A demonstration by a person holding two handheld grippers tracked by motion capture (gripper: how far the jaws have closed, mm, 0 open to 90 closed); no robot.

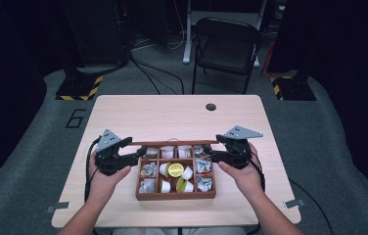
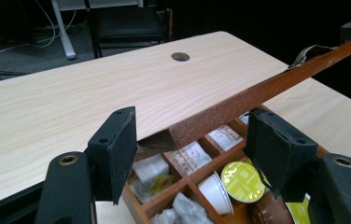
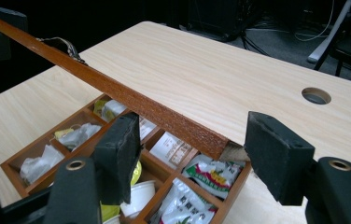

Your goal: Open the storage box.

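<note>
Compartments of the wooden box (image 1: 174, 195), near the table's (image 1: 177, 110) front edge, hold white cups, yellow-lidded pods (image 1: 175, 170) and sachets, seen from above. Its lid (image 1: 174, 142) stands raised over the rear rim, with the left gripper (image 1: 140, 152) and right gripper (image 1: 210, 154) at its ends.

Left gripper view: jaws spread, the lid's corner (image 2: 197, 128) between them, untouched.

Right gripper view: jaws likewise spread around the lid (image 3: 183, 127); sachet printing is unreadable.

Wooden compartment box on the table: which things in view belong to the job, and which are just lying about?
In the job:
wooden box
its raised lid
left hand-held gripper
right hand-held gripper

Lying about:
folding chair
table
hazard-striped stand bases
</note>
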